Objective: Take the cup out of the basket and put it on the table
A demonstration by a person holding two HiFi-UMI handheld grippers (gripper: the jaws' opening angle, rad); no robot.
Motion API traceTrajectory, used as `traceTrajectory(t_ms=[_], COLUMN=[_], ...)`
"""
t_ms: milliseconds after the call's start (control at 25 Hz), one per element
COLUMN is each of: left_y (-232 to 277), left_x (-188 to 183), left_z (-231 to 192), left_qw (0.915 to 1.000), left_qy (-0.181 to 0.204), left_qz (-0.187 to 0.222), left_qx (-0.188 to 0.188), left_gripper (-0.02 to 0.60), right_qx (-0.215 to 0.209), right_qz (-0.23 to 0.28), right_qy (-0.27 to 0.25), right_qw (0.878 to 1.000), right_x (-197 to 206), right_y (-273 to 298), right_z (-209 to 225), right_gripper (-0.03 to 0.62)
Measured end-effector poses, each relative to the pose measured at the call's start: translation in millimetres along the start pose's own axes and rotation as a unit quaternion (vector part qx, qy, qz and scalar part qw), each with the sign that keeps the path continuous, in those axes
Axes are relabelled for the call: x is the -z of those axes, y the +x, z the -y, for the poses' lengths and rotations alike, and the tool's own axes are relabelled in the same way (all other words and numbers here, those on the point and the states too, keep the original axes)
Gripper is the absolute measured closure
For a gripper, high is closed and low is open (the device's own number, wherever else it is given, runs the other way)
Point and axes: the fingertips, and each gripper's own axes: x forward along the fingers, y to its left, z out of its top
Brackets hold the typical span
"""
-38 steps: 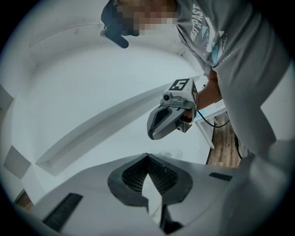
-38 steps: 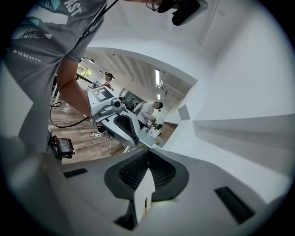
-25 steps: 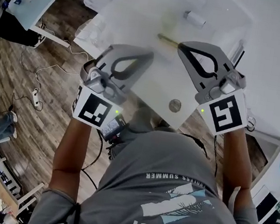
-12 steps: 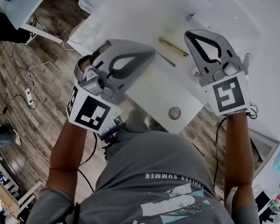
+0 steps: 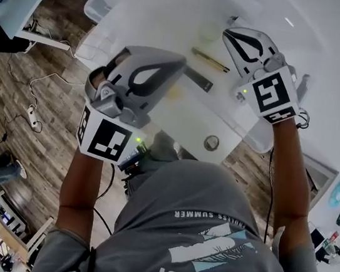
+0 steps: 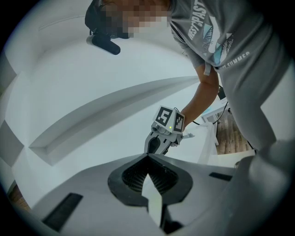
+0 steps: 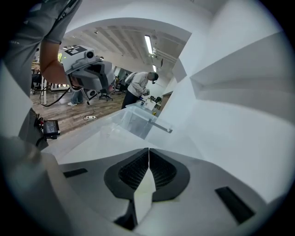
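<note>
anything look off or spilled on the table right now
Nothing stands out. The left tongs and right tongs are both shut and empty over the white table. No spill shows, though glare washes out much of its surface.

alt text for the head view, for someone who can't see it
Seen from above, a person in a grey t-shirt holds two shut grippers, the left gripper and the right gripper, over a white table. To the left lies wooden floor.

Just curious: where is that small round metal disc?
Head view: the round metal disc sits in the white table near its front edge, below the right gripper.
</note>
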Motion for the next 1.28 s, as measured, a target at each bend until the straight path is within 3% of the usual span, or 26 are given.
traceTrajectory(t_ms=[280, 440, 520, 920, 1280], left_y=[11, 19, 23, 25, 23], left_x=[11, 22, 35, 57, 63], left_z=[-9, -19, -30, -46, -53], left_qw=[0.9999, 0.9997, 0.9996, 0.9991, 0.9989], left_qy=[-0.011, -0.015, -0.015, -0.026, -0.032], left_qz=[-0.008, -0.015, -0.021, -0.034, -0.035], left_qx=[0.005, 0.008, 0.009, 0.005, -0.001], left_gripper=[0.574, 0.574, 0.574, 0.574, 0.574], right_qx=[-0.024, -0.05, -0.077, -0.182, -0.218], right_qz=[-0.063, -0.11, -0.131, -0.206, -0.247], right_qy=[0.024, 0.031, 0.021, -0.072, -0.107], right_qw=[0.997, 0.992, 0.988, 0.959, 0.938], right_x=[44, 78, 95, 147, 172], right_y=[36, 69, 95, 157, 183], right_z=[6, 5, 1, -51, -70], right_gripper=[0.572, 0.502, 0.47, 0.451, 0.45])
